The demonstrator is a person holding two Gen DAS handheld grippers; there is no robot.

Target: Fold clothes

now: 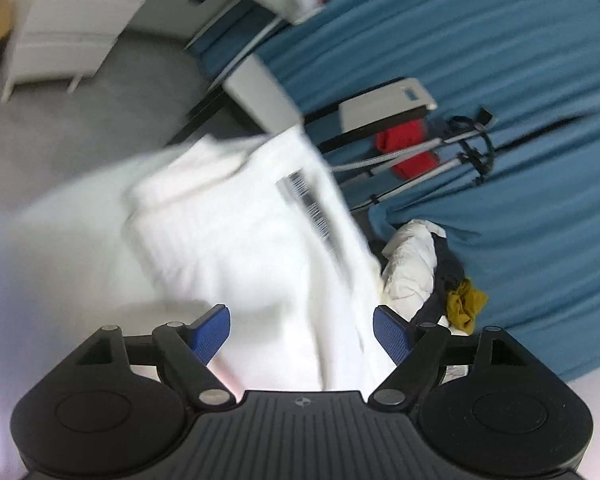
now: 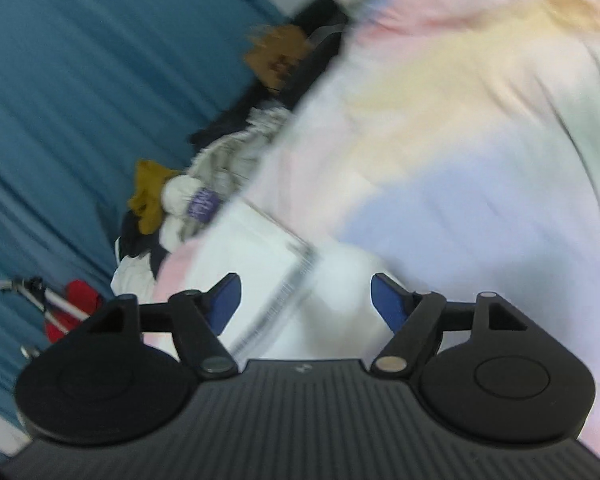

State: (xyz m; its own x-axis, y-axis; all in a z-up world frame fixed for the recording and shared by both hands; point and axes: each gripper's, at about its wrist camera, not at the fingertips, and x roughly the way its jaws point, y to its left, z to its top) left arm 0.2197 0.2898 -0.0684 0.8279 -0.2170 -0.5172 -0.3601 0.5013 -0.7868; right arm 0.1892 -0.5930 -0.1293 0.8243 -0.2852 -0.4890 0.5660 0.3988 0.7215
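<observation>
A folded white garment [image 1: 236, 232] with a striped grey print lies on the white table, right in front of my left gripper [image 1: 302, 334]. The left gripper is open with its blue pads on either side of the cloth's near edge, holding nothing. In the right wrist view the same white garment [image 2: 260, 248] lies ahead of my right gripper [image 2: 306, 300], which is open and empty. A pastel tie-dye cloth [image 2: 460, 152] fills the right of that view. Both views are blurred.
A pile of unfolded clothes, white, dark and mustard [image 1: 440, 276], lies at the table's far edge; it also shows in the right wrist view [image 2: 172, 208]. A blue curtain [image 1: 500, 80], a tripod [image 1: 460, 152] with a red thing, and white furniture [image 1: 80, 20] stand behind.
</observation>
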